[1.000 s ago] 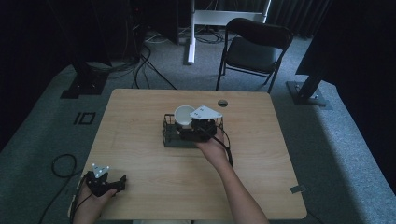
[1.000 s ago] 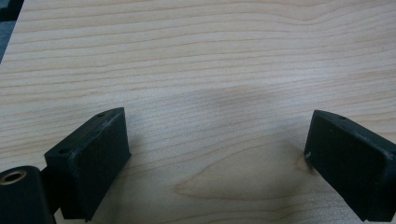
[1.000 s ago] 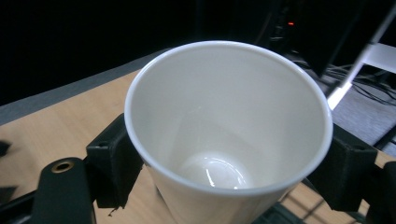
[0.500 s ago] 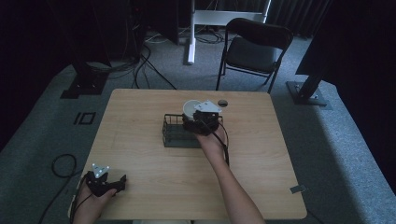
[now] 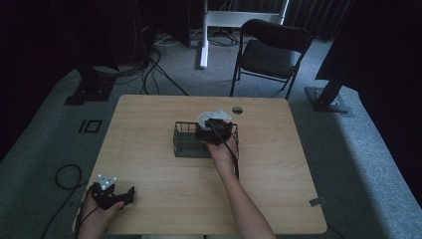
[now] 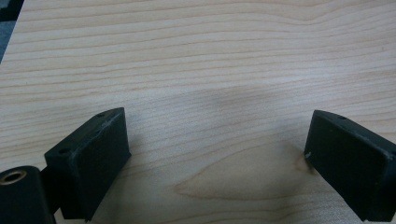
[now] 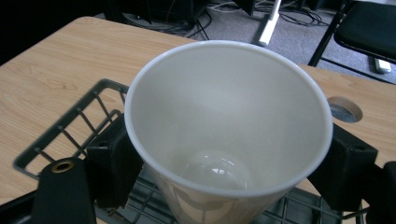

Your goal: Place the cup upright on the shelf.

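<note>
Both black fingers (image 7: pixel 112 168) of our right gripper (image 7: pixel 224 172) pinch a white paper cup (image 7: pixel 229 121) by its sides, mouth up and empty, over the right end of a dark wire basket (image 5: pixel 185 141) at mid-table. Our right forearm (image 5: pixel 239 199) stretches forward from the near edge to reach it. Our left gripper (image 6: pixel 219 163) lies low at the near left corner of the light wooden table (image 5: pixel 149 114), jaws spread wide over bare wood.
</note>
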### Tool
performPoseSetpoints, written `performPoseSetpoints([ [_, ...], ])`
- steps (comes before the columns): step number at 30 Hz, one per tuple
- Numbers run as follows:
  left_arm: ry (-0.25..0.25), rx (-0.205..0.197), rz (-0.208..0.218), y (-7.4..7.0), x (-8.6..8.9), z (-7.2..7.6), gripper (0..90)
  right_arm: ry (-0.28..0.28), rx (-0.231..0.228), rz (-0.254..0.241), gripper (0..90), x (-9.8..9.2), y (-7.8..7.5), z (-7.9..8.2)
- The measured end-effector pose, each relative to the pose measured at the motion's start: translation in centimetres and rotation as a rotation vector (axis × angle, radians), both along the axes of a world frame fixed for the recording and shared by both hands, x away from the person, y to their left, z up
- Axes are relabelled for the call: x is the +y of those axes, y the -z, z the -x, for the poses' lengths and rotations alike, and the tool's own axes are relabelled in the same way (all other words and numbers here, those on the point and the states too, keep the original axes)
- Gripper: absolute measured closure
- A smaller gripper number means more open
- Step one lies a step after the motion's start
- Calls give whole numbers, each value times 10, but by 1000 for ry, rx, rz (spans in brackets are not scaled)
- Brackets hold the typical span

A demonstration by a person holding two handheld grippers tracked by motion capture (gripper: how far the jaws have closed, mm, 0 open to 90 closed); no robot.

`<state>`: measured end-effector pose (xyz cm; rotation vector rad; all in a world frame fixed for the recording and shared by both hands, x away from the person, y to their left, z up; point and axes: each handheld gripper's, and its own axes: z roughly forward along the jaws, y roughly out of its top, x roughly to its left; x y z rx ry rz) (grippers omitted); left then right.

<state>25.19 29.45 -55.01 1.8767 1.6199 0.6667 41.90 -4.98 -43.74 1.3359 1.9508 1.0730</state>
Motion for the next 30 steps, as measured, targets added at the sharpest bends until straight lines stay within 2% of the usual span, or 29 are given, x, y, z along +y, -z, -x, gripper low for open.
performPoseSetpoints([
  [5,0,-1,0,0,0,0,68,-6,19,-4,202,0,6,-3],
  [11,0,-1,0,0,0,0,68,-13,42,28,202,5,13,-5],
  [18,0,-1,0,0,0,0,68,-7,36,22,202,4,15,-3],
  [29,0,-1,0,0,0,0,68,-7,21,-11,200,0,19,1],
  [30,0,-1,0,0,0,0,68,-14,30,-32,195,-2,19,0],
])
